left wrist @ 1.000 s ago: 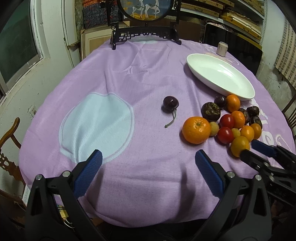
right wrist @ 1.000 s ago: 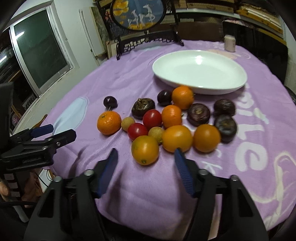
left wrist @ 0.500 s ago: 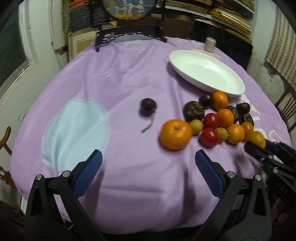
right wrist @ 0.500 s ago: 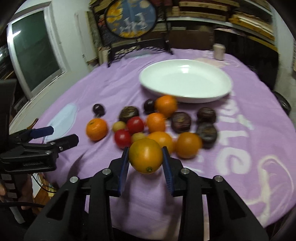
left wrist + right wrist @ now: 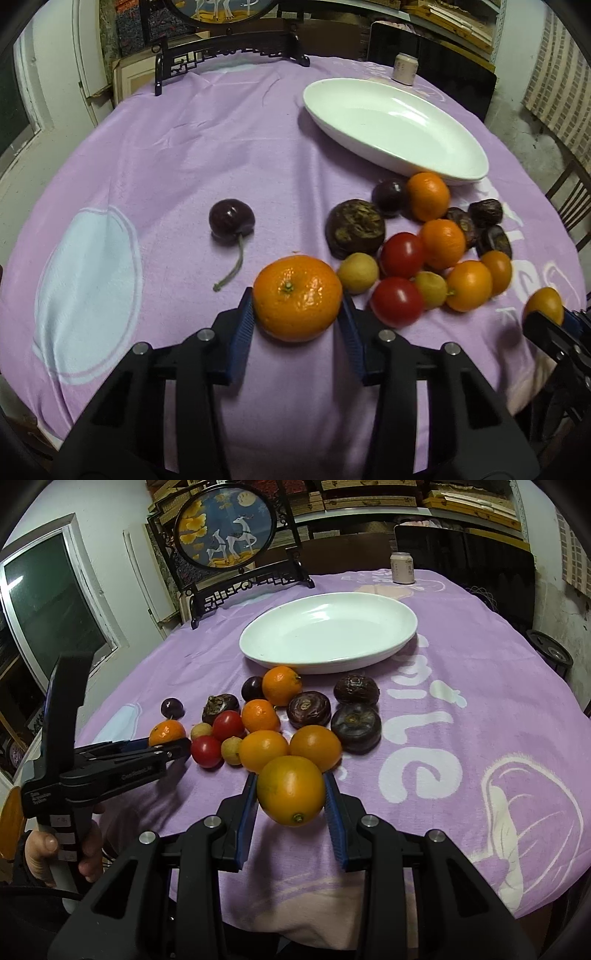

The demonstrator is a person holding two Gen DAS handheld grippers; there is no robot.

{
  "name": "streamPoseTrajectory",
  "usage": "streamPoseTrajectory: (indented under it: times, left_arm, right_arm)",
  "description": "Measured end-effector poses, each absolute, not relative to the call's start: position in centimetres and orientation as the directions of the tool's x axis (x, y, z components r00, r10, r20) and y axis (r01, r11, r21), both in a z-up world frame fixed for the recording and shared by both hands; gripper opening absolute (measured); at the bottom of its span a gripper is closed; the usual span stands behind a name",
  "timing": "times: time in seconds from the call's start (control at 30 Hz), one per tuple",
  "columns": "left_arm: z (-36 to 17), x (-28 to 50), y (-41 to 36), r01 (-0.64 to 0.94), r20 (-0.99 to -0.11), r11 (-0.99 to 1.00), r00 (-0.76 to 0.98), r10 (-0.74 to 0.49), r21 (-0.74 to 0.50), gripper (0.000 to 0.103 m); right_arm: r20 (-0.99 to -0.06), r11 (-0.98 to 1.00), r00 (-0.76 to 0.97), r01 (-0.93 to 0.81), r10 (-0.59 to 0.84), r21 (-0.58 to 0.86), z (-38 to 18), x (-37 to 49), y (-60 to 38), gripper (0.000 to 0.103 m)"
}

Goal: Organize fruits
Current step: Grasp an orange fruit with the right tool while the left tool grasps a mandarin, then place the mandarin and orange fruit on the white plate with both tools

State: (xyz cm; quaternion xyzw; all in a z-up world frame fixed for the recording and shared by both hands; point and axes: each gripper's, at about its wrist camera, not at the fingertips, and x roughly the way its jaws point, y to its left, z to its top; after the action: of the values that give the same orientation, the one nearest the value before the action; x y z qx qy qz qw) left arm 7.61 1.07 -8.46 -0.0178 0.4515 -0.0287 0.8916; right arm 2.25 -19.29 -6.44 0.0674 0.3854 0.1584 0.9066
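Judging by how things lie, the sorting has barely begun: the white dish [image 5: 328, 635] lies bare, well ahead of both tools, with no fruit in it.

The right gripper [image 5: 291, 794] is clamped on a yellow-orange fruit [image 5: 291, 790], its blue pads pressing both sides, and the fruit looks lifted clear of the purple cloth [image 5: 461, 716]. Just ahead of its fingers lies the rest of the pile: two more orange fruits, two red tomatoes [image 5: 207, 751], small yellow fruits and dark brown ones [image 5: 355, 723] further out toward the dish.

The left gripper [image 5: 297, 317] has its jaws closing around the large mandarin [image 5: 297, 297], which sits between the pads and seems to rest on the cloth; the pads look to be touching its sides, though whether they press firmly yet I cannot tell. Ahead and to that tool's left lies a dark cherry [image 5: 232, 220] with its stem, apart from the pile.

So one fruit is in hand, a second is being taken, and everything else waits on the cloth. If the dish is the goal, nearly all the carrying is left.
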Motion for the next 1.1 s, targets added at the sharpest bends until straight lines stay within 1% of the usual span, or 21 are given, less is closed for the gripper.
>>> streamPoseTrajectory:
  times: [0.3,0.5,0.63,0.7,0.77,0.9,1.0,1.1]
  left_arm:
    - [-5.5,6.4,0.8,0.082,-0.779,0.992,0.613,-0.127,-0.097,0.045]
    - [-2.4,9.2,-0.8,0.156,-0.779,0.983,0.603,-0.17,-0.094,0.045]
    - [-0.2,15.7,-2.5,0.153,-0.789,0.986,0.598,-0.144,-0.065,0.045]
    - [0.5,19.3,-3.6,0.149,-0.792,0.988,0.597,-0.127,-0.045,0.045]
    - [0.4,24.3,-5.0,0.146,-0.809,0.987,0.573,-0.133,-0.058,0.045]
    - [-1.7,30.6,-6.6,0.133,-0.853,0.988,0.504,-0.139,-0.083,0.045]
    - [-3.2,34.1,-7.1,0.11,-0.871,0.991,0.475,-0.124,-0.082,0.045]
    - [-4.1,36.0,-7.2,0.104,-0.879,0.991,0.459,-0.127,-0.089,0.046]
  right_arm:
    - [-0.673,0.941,0.658,-0.225,0.338,0.252,-6.2,3.1,-19.9,0.035]
    - [-0.66,0.93,0.656,-0.251,0.367,0.268,-4.1,6.1,-20.6,0.035]
    - [-0.65,0.934,0.671,-0.275,0.356,0.228,-1.3,10.8,-20.9,0.035]
    - [-0.659,0.941,0.673,-0.271,0.336,0.203,-0.3,14.3,-21.1,0.035]
    - [-0.675,0.947,0.666,-0.257,0.317,0.19,-0.1,17.9,-21.3,0.035]
    - [-0.742,0.957,0.608,-0.227,0.284,0.18,-2.6,26.4,-21.6,0.035]
    - [-0.786,0.963,0.561,-0.212,0.26,0.167,-4.8,30.2,-21.8,0.035]
    - [-0.802,0.962,0.538,-0.216,0.261,0.168,-6.0,32.0,-21.7,0.035]
